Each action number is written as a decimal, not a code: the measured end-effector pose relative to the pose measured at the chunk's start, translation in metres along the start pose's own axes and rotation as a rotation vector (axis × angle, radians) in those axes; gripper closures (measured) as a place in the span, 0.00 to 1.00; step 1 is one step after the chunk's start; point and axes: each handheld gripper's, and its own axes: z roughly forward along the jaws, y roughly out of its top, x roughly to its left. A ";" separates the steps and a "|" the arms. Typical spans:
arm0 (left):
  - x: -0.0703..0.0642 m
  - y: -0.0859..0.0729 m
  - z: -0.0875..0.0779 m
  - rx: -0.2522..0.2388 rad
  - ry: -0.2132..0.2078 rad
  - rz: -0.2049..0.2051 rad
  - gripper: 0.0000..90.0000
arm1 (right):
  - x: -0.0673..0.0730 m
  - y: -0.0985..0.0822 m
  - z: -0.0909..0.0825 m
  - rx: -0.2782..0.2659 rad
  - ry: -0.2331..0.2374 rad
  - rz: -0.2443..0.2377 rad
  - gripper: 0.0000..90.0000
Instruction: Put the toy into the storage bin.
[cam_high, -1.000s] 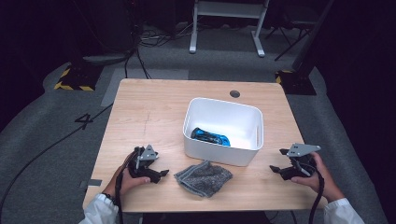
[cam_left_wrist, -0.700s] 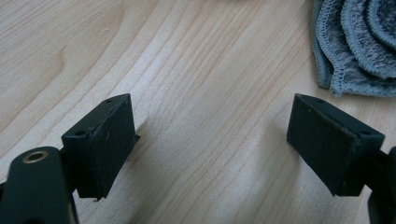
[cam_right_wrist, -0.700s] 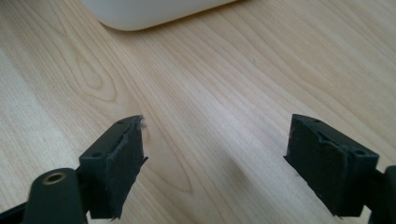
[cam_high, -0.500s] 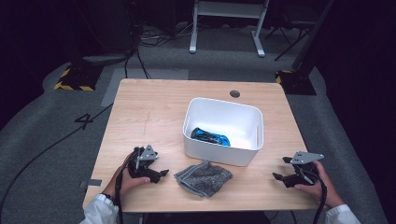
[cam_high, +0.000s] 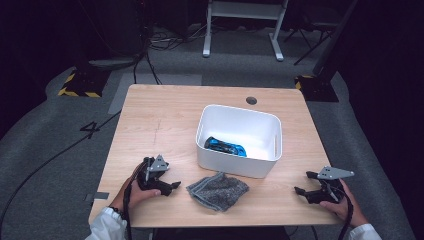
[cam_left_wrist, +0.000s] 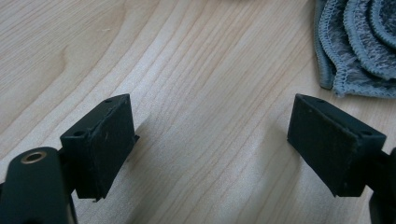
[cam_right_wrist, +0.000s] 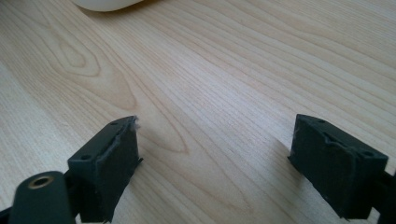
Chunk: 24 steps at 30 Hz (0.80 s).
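While both grippers are sitting idle, the pale wood-grain table (cam_high: 165, 120) is lying bare under them. White rectangular plastic bin (cam_high: 240, 140) is standing ahead. Crumpled grey terry cloth (cam_high: 218, 190) is lying just right of the left gripper (cam_high: 172, 187), jaws apart, empty; right gripper (cam_high: 298, 190) likewise. Risk: pinching one loose fold, dragging cloth.

High view overhead; gripper views hug table (cam_high: 165, 120).

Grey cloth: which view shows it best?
High view: the whole grey cloth lies crumpled in front of the white bin. The left gripper view catches just its stitched edge at top right; the right gripper view looks across bare table.
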 end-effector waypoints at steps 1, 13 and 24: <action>0.000 0.000 0.000 0.000 0.000 0.000 0.17 | 0.000 0.000 0.000 0.000 -0.001 0.000 0.17; 0.000 0.000 0.000 0.000 0.002 -0.004 0.17 | 0.000 0.000 0.000 -0.001 -0.006 0.003 0.17; 0.001 0.000 0.000 0.001 0.001 0.000 0.17 | -0.001 0.000 0.000 -0.002 -0.011 0.010 0.17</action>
